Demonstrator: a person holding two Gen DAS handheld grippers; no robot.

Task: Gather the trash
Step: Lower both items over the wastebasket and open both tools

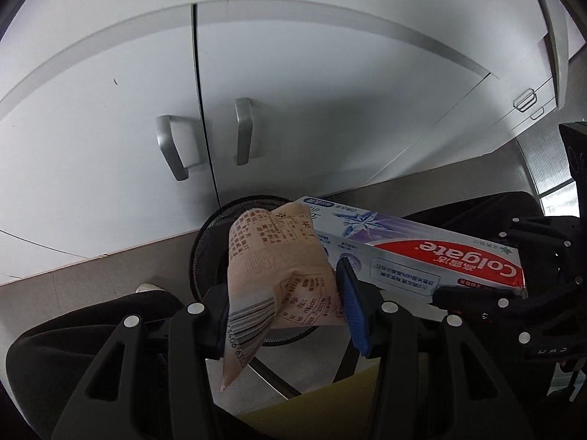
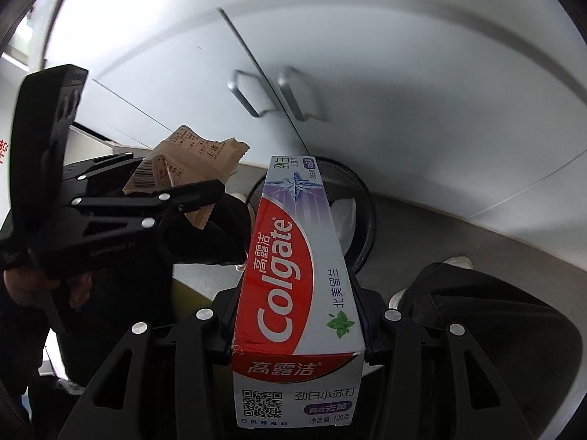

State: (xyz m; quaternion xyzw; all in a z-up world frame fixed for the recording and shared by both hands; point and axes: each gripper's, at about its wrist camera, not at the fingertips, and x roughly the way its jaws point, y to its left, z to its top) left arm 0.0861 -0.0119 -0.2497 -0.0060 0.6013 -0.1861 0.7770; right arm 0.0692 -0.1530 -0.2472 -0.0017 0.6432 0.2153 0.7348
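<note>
In the left wrist view my left gripper (image 1: 284, 289) is shut on a crumpled tan wrapper (image 1: 271, 256) printed with text and a barcode. It hangs over a black mesh waste bin (image 1: 207, 242) on the floor. In the right wrist view my right gripper (image 2: 297, 311) is shut on a red, white and blue Colgate toothpaste box (image 2: 293, 256), whose far end points at the bin (image 2: 367, 212). Something white (image 2: 345, 216) lies inside the bin. Each view shows the other gripper beside it: the box (image 1: 422, 253) to the right, the wrapper (image 2: 183, 168) to the left.
White cabinet doors (image 1: 293, 110) with two metal handles (image 1: 242, 128) stand right behind the bin. A drawer unit (image 1: 528, 102) is at the right. The person's dark trouser legs (image 2: 477, 311) and white shoes (image 2: 458, 262) are near the bin on the grey floor.
</note>
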